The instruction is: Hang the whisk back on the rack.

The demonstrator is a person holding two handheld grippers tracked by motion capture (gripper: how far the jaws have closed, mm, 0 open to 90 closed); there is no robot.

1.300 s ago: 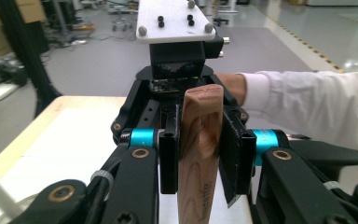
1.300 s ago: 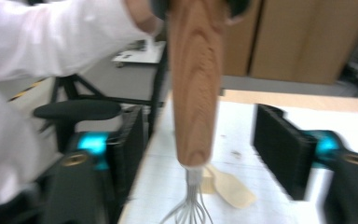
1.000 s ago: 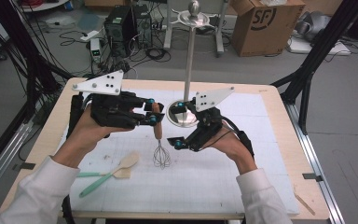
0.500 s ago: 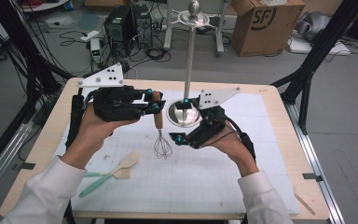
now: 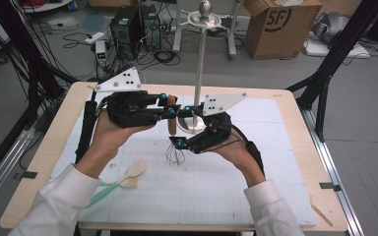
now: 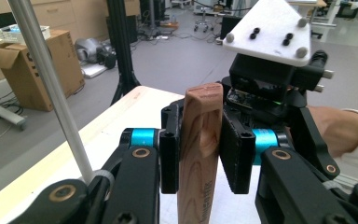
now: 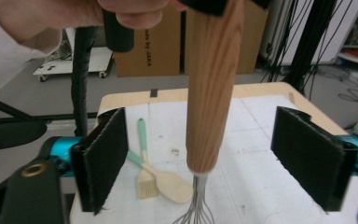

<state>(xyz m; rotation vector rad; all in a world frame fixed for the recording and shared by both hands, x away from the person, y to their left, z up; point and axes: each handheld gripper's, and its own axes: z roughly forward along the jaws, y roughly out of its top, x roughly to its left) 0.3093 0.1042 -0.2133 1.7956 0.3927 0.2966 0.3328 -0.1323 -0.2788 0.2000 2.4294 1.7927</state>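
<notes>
White mat (image 5: 275,147), whisk (image 5: 172,129) upright mid-table in left tool (image 5: 170,108) (right tool (image 5: 189,140) agape).

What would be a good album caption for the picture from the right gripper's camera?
Open right hand-held gripper straddling the wooden-handled whisk, with a wooden spoon and brush on the table beyond.

The middle of the counter (image 5: 295,147) is being crowded: a whisk (image 5: 173,140) is being held upright there by the left tongs (image 5: 171,108), and a metal stand (image 5: 195,101) is rising just behind it. The right tongs (image 5: 177,143) are being held wide apart on either side of the whisk's handle. Near the left front, passage is being blocked by a wooden spoon (image 5: 134,170) and a brush (image 5: 109,189). Bare mat (image 5: 202,196) is being left free at the front and right.
</notes>
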